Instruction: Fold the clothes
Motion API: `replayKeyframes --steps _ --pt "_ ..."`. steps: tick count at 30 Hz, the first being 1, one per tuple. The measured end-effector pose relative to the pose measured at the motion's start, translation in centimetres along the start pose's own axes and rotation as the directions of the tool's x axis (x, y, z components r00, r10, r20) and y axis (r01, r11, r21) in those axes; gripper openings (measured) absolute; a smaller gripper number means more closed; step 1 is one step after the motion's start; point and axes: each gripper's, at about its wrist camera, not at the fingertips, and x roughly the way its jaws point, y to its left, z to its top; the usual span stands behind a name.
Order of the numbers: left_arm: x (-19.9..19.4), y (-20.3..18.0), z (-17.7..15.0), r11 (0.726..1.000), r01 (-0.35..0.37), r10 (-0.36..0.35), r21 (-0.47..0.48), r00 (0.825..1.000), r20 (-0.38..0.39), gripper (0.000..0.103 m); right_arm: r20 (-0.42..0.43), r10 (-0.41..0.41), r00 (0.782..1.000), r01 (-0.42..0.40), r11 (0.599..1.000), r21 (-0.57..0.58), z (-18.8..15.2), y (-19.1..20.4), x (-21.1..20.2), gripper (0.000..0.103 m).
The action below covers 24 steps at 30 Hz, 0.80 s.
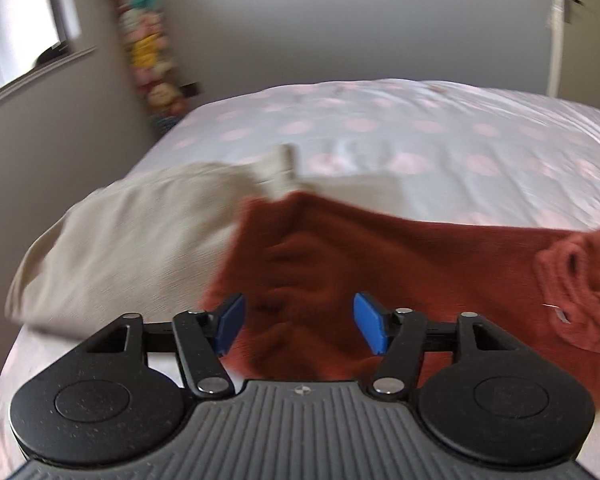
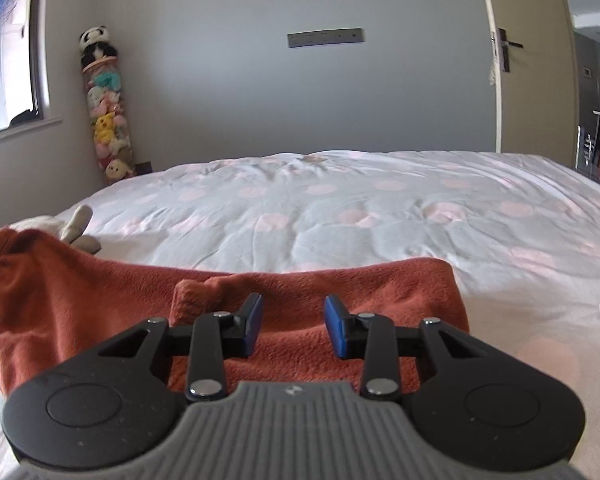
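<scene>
the rust fleece garment lies across the near edge of the bed, doubled into a loose band with a small flap turned up near its middle; more folds and smoothing seem left; a beige garment sits beside it, apparently awaiting its turn; the left gripper and right gripper both hang above the fleece with jaws apart, gripping nothing; the left view is blurred, so the fleece's far end is hard to read.

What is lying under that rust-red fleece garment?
The rust-red fleece garment lies on the polka-dot duvet, and its left end overlaps a beige garment. Whatever else is beneath the fleece is covered and cannot be seen.
</scene>
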Motion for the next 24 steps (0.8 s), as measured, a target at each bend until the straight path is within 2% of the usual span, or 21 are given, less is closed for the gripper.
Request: replayKeyframes --steps 1,3,6,11,14,16,18,20,24 --pt "0.2 1.4 -0.2 0.999 -0.018 0.018 -0.040 1.000 -0.008 0.062 -0.001 -0.001 1.000 0.001 1.000 -0.007 -0.1 0.1 -0.1 0.041" --pt "0.9 3.4 -0.8 0.992 -0.014 0.010 -0.129 1.000 -0.029 0.062 -0.001 -0.006 1.000 0.006 1.000 -0.014 -0.2 0.3 -0.2 0.043" --pt "2.4 5.4 -2.1 0.970 0.021 -0.033 -0.242 0.998 -0.047 0.068 0.000 -0.017 1.000 0.017 1.000 -0.027 -0.3 0.5 0.0 0.045" --pt "5.9 6.7 -3.4 0.920 0.070 -0.104 -0.386 0.992 -0.066 0.070 0.009 -0.024 1.000 0.024 0.998 -0.058 -0.6 1.0 0.5 0.045" --pt "7.4 7.0 -3.8 0.896 0.081 -0.117 -0.437 0.992 -0.056 0.070 0.022 -0.018 1.000 0.020 0.997 -0.071 -0.7 1.1 0.7 0.045" --pt "7.9 7.0 -3.8 0.887 0.090 -0.121 -0.453 0.992 -0.040 0.063 0.020 -0.019 1.000 0.020 0.997 -0.077 -0.9 1.0 1.0 0.045" --pt "7.9 7.1 -3.6 0.875 0.092 -0.118 -0.476 0.993 -0.026 0.046 0.003 -0.022 1.000 0.022 0.997 -0.074 -1.0 0.9 1.4 0.045" --pt "7.1 7.1 -3.4 0.875 0.108 -0.120 -0.473 0.993 0.004 0.036 -0.016 -0.032 0.999 0.031 0.997 -0.070 -1.0 0.7 1.9 0.045" --pt "4.0 6.2 -1.8 0.898 0.152 -0.129 -0.414 0.988 0.083 0.028 -0.031 -0.031 0.999 0.030 0.999 -0.036 -0.9 0.1 2.0 0.045"
